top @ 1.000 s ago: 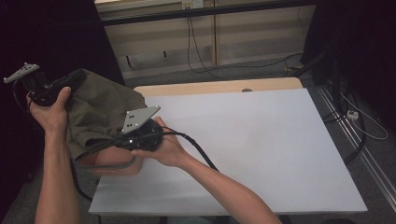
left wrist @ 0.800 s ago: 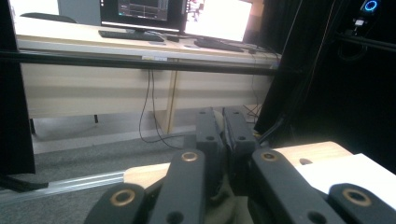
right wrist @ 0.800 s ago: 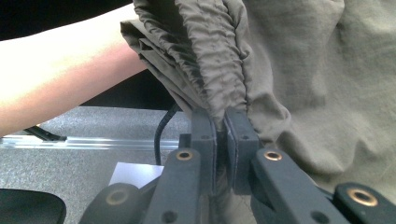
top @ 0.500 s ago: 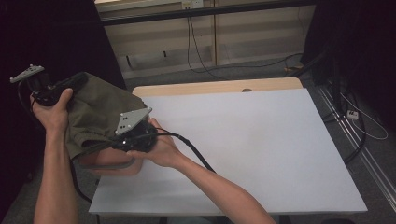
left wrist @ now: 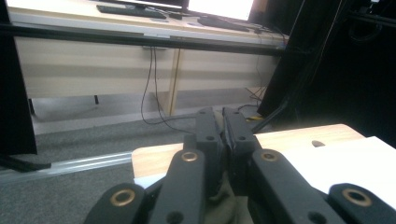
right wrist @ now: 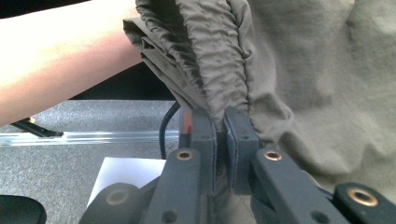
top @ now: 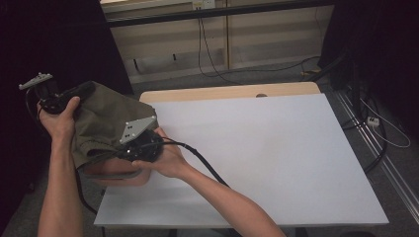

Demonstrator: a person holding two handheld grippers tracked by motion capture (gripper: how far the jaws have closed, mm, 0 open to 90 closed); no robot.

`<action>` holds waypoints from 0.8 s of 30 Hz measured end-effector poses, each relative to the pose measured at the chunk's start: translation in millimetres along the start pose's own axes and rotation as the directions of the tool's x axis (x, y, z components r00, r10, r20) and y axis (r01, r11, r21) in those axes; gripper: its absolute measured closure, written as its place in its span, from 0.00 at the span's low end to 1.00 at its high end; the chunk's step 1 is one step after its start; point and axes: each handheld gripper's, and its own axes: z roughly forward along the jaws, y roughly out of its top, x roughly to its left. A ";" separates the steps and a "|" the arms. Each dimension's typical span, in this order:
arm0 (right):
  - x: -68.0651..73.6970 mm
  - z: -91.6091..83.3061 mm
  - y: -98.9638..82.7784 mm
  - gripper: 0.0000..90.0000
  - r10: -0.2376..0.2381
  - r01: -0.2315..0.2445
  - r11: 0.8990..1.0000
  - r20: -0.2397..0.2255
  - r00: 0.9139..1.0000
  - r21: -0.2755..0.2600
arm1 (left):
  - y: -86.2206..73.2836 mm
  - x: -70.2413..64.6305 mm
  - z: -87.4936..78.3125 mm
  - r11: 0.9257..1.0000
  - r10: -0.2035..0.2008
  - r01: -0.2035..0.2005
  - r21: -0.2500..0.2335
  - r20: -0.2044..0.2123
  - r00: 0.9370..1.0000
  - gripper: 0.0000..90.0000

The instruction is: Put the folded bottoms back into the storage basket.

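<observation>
Olive-green cloth, some sort of garment with a gathered, elasticated hem, hangs in the air off the left edge of the white table, stretched between the two grippers rather than resting on the surface. Starting at the far left, the left gripper is raised in the person's left hand, and its jaws are pressed together on a corner of the fabric; in the left gripper view a sliver of the cloth shows just below the closed jaw tips. Holding that corner high looks meant to let the rest drape down and open out.

A little to the right and lower, the right gripper sits in the person's right hand at the table's near-left corner, its grey plate tilted up. Its jaws are clamped on the gathered hem, which the right gripper view shows bunching out above the tips, the folds fanning upward. Two separated pinch points suggest the garment is being spread so it can be laid flat.

Further right, the tabletop lies bare, with a strip of wood along its far edge, where I would expect the cloth to go.
</observation>
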 end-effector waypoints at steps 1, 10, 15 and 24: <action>-0.1 1.2 -0.3 0.93 0.003 -0.003 1.000 -0.001 1.000 0.000 | -1.3 1.2 0.4 1.000 0.004 -0.004 0.008 -0.005 1.000 0.96; 4.5 15.6 -9.6 0.93 0.004 -0.004 1.000 -0.001 1.000 0.019 | -9.3 3.8 -0.4 0.999 0.012 -0.011 0.033 -0.006 1.000 0.96; 6.4 21.2 -11.7 0.93 0.010 -0.010 1.000 0.007 1.000 0.025 | -16.4 14.2 -0.2 0.999 -0.011 0.011 0.044 -0.014 1.000 0.96; 8.9 31.6 -15.7 0.93 0.009 -0.010 0.999 0.013 1.000 0.048 | -28.0 23.2 2.7 0.997 -0.027 0.028 0.072 -0.020 0.999 0.96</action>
